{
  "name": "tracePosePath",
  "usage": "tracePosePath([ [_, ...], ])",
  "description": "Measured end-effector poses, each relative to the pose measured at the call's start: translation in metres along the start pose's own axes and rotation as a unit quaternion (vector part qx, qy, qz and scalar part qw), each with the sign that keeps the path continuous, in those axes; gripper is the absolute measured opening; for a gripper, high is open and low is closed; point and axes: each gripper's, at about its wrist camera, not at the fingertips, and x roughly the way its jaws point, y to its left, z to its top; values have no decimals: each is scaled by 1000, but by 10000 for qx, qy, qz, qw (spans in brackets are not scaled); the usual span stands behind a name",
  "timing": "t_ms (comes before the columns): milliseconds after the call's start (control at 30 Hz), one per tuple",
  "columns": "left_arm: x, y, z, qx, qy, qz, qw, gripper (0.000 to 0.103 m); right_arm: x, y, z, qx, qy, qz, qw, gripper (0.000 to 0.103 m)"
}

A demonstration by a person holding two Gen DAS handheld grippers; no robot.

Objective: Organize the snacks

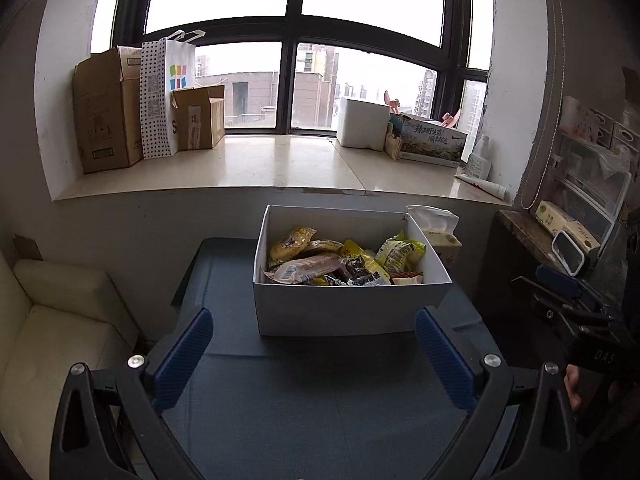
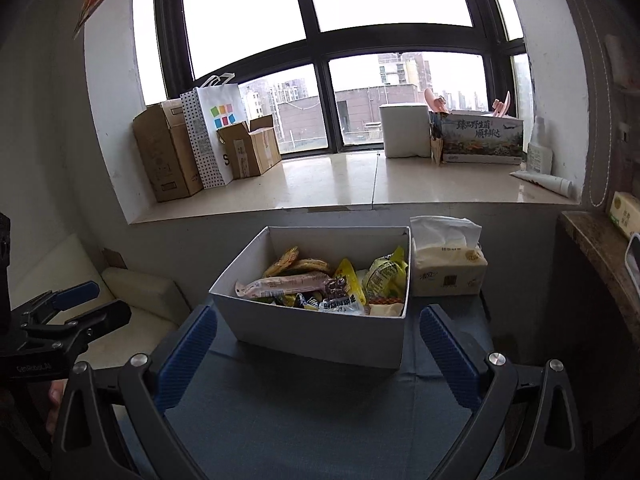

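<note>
Nearest to me, my left tool (image 1: 314,354) hangs with its blue pads spread wide and nothing between them, and my right tool (image 2: 318,354) is just the same: parted and empty. Both hover above the dark blue cloth of the bench (image 1: 320,420), short of the box.

Just ahead stands the white box (image 2: 320,340), open at the top, and the snacks (image 2: 332,284) are all inside it: a long pink wrapped bar (image 2: 286,284) lying across the front, yellow packets (image 1: 290,242) toward the back, a green-and-yellow pack (image 2: 386,274) at the right, and small dark wrappers in the middle. They lie heaped and overlapping, not in rows. I see no snack on the cloth outside the box, so gathering looks done; whether the pile still needs sorting or laying flat I judge to be what remains, if anything.

Beside the box on its right sits a tissue pack (image 2: 448,276), touching or nearly so. Farther off, the windowsill (image 2: 340,184) carries cardboard boxes (image 2: 168,152) and a dotted paper bag (image 2: 212,136).
</note>
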Motion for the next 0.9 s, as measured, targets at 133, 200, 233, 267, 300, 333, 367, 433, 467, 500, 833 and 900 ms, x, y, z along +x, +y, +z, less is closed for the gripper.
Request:
tracePosePath([
  [133,-9,-7,-4,171,-103,84,9998,103,-8,5,-18,-10,247,219,9995,103],
  [200,-6,-11,-5,198,-62,69,9998,103,-11,10,-21,-181,267,75,9995,103],
  [233,-4,-12,-5,186,-30,4,9998,103,-13,12,-21,-228,234,52,9995,103],
  [267,-4,-13,-5,184,-11,-61,9998,103,-14,12,-20,-232,212,83,9995,103],
  [300,-4,-15,-6,202,-19,-120,9997,103,-13,11,-20,-205,234,129,9994,103],
  [333,-4,-17,-6,240,-15,-148,9996,103,-12,10,-20,-164,264,156,9994,103],
  [367,-3,-18,-7,279,0,-129,9995,103,-12,9,-20,-118,269,147,9995,103],
  [433,-4,-19,-7,278,-2,-141,9995,103,-11,8,-20,-80,307,121,9994,103],
  [467,-4,-18,-7,255,11,-159,9995,103,-11,8,-21,-83,302,110,9994,103],
  [500,-4,-18,-8,253,10,-153,9996,103,-11,8,-21,-75,300,108,9995,103],
  [833,-2,-14,-8,160,75,-196,9997,103,-14,12,-20,-117,285,130,9994,103],
  [900,-1,-14,-8,168,97,-172,9997,103,-13,13,-20,-137,299,97,9994,103],
])
